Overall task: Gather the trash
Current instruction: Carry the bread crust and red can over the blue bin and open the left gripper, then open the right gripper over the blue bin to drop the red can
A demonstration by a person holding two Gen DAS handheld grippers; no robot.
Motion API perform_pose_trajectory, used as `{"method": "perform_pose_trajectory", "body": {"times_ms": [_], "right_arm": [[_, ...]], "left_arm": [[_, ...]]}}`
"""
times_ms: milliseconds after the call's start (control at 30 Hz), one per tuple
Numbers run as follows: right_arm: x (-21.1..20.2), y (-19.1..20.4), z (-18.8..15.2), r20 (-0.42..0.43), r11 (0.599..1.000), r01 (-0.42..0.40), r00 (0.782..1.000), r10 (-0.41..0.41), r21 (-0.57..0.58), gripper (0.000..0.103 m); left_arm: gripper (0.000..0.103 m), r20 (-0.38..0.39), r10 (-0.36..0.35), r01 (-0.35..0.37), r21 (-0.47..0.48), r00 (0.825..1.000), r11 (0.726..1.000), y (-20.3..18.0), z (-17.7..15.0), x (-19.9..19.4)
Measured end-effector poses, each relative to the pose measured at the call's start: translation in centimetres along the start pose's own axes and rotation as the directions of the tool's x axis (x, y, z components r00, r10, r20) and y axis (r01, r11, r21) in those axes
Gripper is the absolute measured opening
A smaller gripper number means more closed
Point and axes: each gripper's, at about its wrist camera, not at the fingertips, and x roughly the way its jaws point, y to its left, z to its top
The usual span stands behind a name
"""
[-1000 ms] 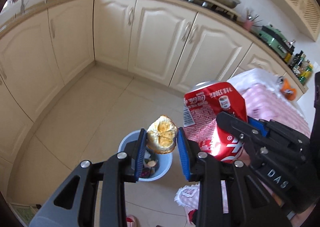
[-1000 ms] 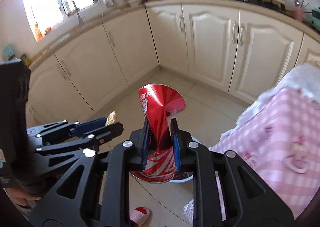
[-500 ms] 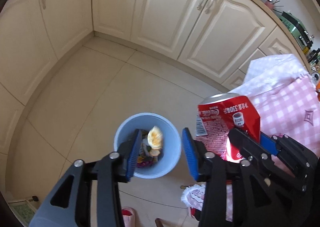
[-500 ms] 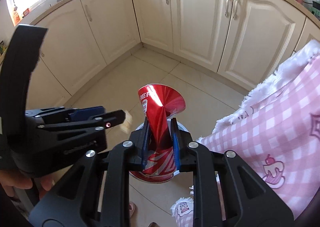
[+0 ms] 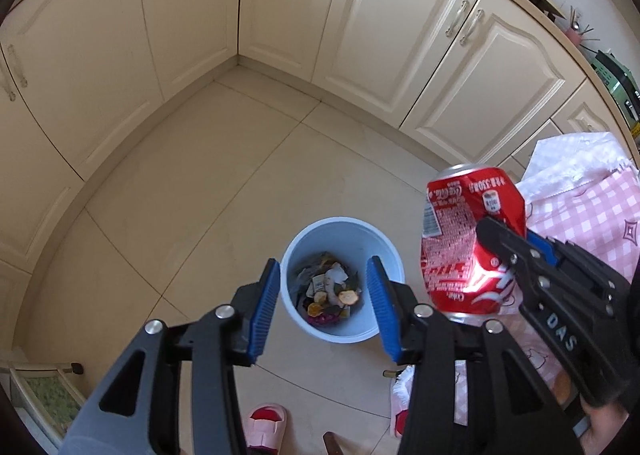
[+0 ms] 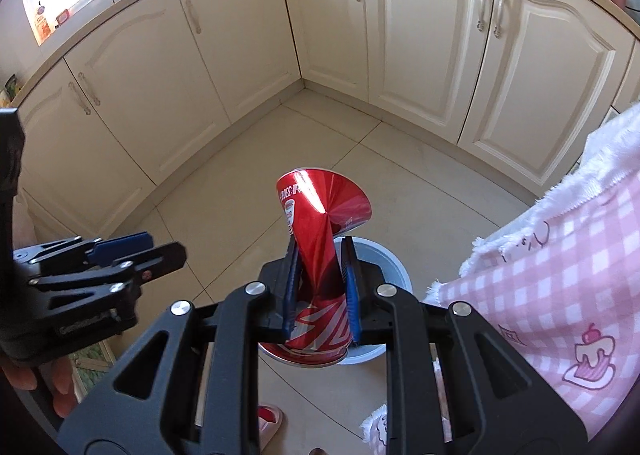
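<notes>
Since a second ago the peel has left my left tool [image 5: 322, 305], and both views have tipped down toward the floor, so the bin [image 5: 386, 255] looks larger. That tool now stands partly open with nothing between its blue pads [image 5: 266, 309]; the bin's mouth shows through the gap.

My right tool [image 6: 320, 287] is squeezed narrow on the can [image 6: 320, 223], pads pressing into its pinched waist. The can is crushed, its long axis roughly in line with the tool's fingers: the flared far end points away from me and above the bin, the round base sits nearest the camera. In the left view I see the can [image 5: 464, 239] just right of the bin and higher than it, its top end toward the cabinets [image 5: 420, 35], its printed side facing that camera.

The bin stands on the tiled floor [image 5: 208, 183]. Inside it lies a heap of scraps [image 5: 328, 291]: bits of paper or wrapper, yellowish and orange slices, something purple. I cannot tell which piece is the peel. In the right view the can and the tool hide most of the bin [image 6: 390, 267]; only its right rim shows.

Right of the bin hangs a pink checked cloth [image 5: 592, 215], cut off by the frame. Below the bin a pink slipper [image 5: 266, 425] is half hidden behind the left tool.
</notes>
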Motion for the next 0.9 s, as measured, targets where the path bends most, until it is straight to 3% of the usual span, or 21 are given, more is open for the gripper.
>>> {"method": "perform_pose_trajectory", "body": {"times_ms": [367,900], "right_arm": [[2.9,0.5,0.4,-0.044,1.000,-0.009,0.999,0.010,0.010,0.020],[3.9,-0.9,0.4,-0.052,0.999,-0.001,0.999,0.004,0.049,0.020]], "left_arm": [[0.044,-0.007,0.001,-0.002,-0.019,1.000,1.000,1.4,0.1,0.1],[0.044,-0.035,-0.011,0.010,-0.030,0.999,1.000,1.8,0.0,2.5]]}}
